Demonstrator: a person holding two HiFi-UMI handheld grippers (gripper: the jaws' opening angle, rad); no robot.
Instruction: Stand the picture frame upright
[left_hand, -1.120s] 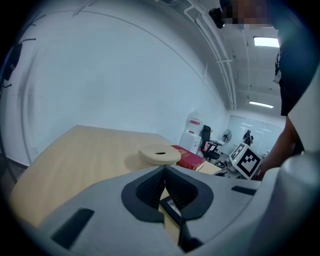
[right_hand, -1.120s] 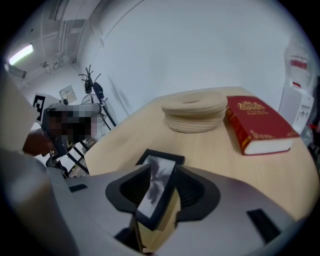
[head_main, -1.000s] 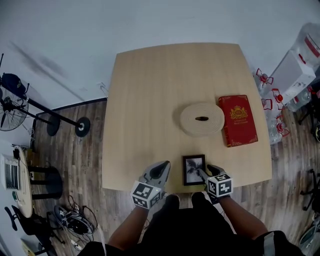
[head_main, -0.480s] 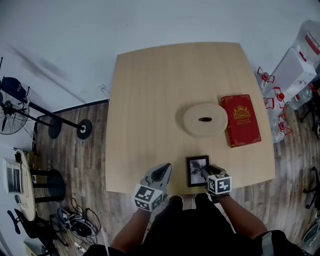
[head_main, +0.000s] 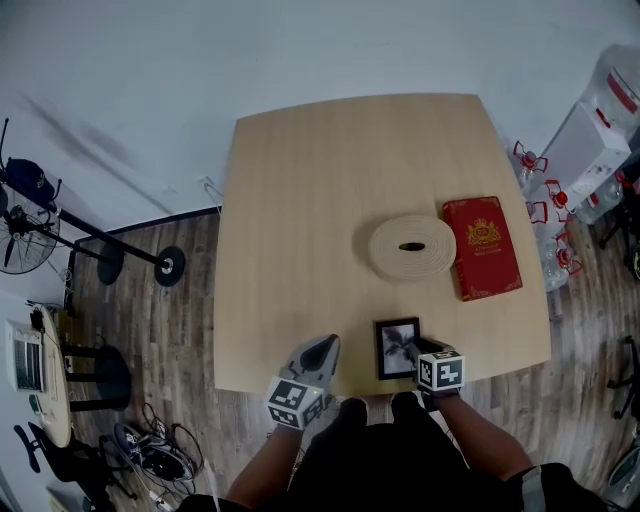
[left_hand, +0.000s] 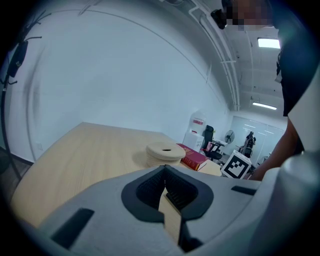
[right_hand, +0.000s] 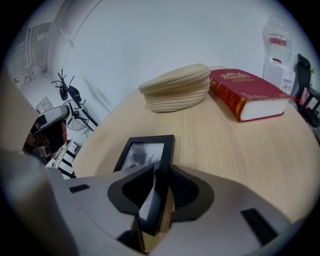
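Observation:
A small black picture frame lies flat near the table's front edge. In the right gripper view its near right edge runs in between the jaws. My right gripper is closing on that edge, and both pads look to be against it. My left gripper rests at the front edge to the left of the frame, apart from it. Its jaws are shut with nothing between them.
A round woven straw disc lies in the middle right of the table, with a thick red book beside it. Water bottles stand on the floor to the right. A fan stand is on the left.
The right gripper has settled onto the frame's right edge and its jaws have narrowed on it. The left gripper has hardly moved.

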